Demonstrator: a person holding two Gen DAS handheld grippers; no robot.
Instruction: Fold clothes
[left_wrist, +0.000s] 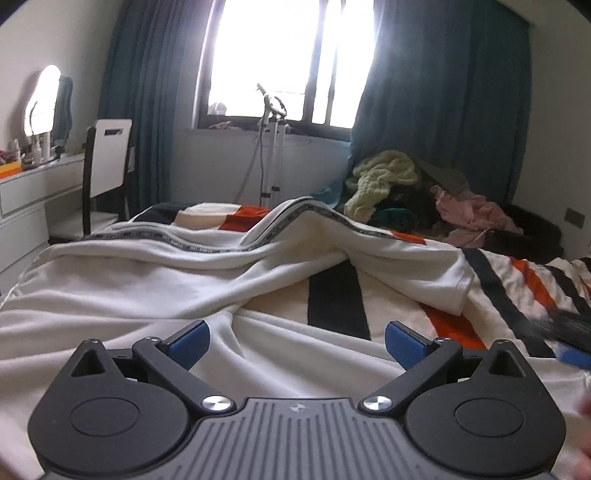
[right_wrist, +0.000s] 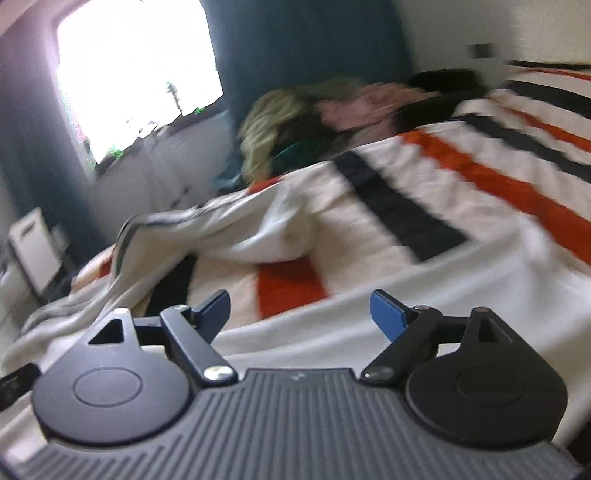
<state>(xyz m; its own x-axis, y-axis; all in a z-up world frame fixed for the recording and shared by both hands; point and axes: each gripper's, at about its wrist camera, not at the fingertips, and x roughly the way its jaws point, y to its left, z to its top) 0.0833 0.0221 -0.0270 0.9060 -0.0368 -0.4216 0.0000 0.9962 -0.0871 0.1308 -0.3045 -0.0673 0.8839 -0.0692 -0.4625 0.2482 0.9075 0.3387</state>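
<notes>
A white garment with a grey patterned band along one edge lies spread and rumpled on the striped bedspread. My left gripper hovers low over the garment's near folds, open, its blue pads wide apart with nothing between them. The right wrist view is blurred; there the same white garment lies bunched ahead and to the left. My right gripper is open over the bedspread, holding nothing. A blurred dark shape with a blue tip shows at the right edge of the left wrist view.
A heap of other clothes, yellow-green, pink and dark, sits at the far end of the bed. A white chair and dresser stand to the left. A bright window with teal curtains and a garment steamer stand lie beyond.
</notes>
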